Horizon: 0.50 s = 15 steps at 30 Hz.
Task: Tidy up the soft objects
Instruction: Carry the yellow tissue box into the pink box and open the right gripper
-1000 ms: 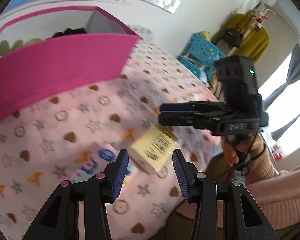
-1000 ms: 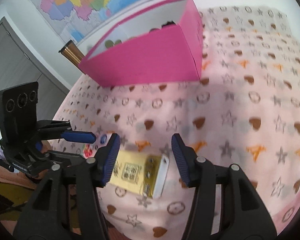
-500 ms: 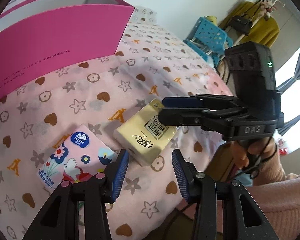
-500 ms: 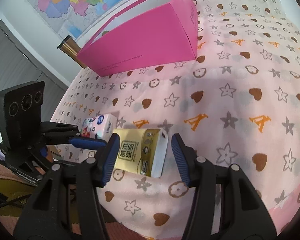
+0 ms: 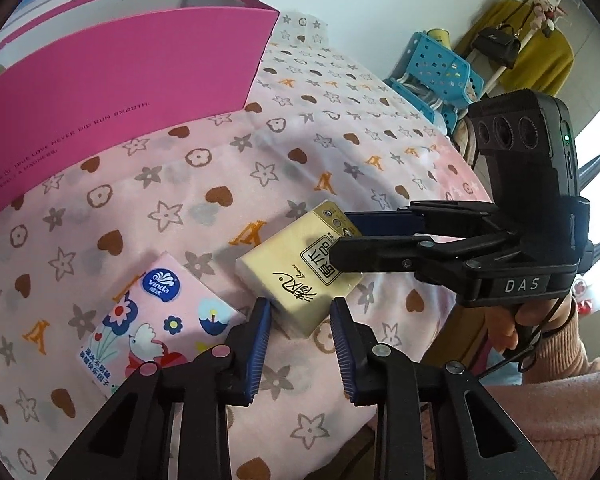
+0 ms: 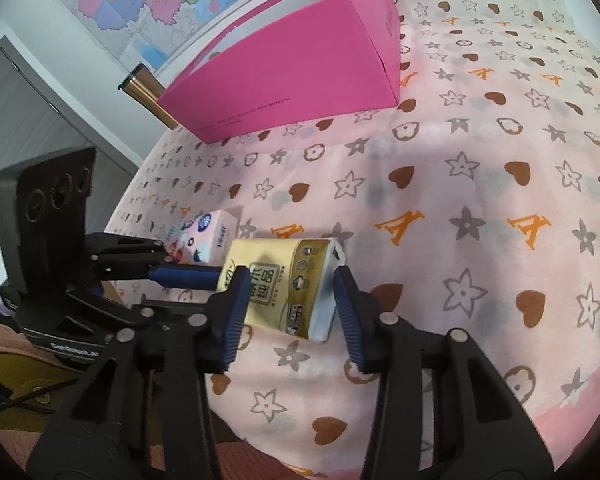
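Both grippers converging on yellow tissue pack, neither closed.

Right gripper [image 6: 288, 300] spread wide, straddling flat yellow plastic-wrapped tissue pack [image 6: 282, 282] across its short sides, apparently lined up for a pinch. Left gripper [image 5: 300, 334] likewise parted, tips at pack's near corner, just beside pink floral Vinda tissue pack [image 5: 162, 330]. Both packs lying flat near front edge of pink star-and-heart patterned cloth [image 5: 228, 168]. Open magenta cardboard box [image 6: 296, 80] well apart behind, likely the destination.
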{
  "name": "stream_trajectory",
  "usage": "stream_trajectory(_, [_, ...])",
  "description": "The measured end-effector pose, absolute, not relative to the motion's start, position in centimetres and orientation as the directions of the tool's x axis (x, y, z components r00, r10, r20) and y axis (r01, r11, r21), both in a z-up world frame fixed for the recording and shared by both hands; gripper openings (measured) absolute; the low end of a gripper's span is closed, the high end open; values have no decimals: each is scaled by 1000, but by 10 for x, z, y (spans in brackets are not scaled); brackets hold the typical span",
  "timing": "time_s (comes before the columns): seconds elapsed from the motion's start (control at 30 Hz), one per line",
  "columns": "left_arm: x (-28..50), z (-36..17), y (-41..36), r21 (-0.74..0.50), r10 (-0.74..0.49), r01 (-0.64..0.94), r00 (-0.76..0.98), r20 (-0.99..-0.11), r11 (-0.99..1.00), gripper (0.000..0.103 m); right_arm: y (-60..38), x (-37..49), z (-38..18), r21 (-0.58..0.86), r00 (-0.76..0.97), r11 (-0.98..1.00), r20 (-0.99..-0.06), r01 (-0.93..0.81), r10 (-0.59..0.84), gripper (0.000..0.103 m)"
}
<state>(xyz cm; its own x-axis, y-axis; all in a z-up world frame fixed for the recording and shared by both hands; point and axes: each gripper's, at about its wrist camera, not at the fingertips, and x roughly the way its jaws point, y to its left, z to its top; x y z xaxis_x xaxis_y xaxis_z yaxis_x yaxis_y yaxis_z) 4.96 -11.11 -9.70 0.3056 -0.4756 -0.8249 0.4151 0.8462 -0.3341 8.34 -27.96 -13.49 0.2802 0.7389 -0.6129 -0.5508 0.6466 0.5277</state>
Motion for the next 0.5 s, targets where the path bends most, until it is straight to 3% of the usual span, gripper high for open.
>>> stream_trajectory(0.5, [58, -89, -107, -315, -458, 395, 347, -819, 863, 30, -281, 91, -127, 542, 307, 640, -581, -545, 754, 41])
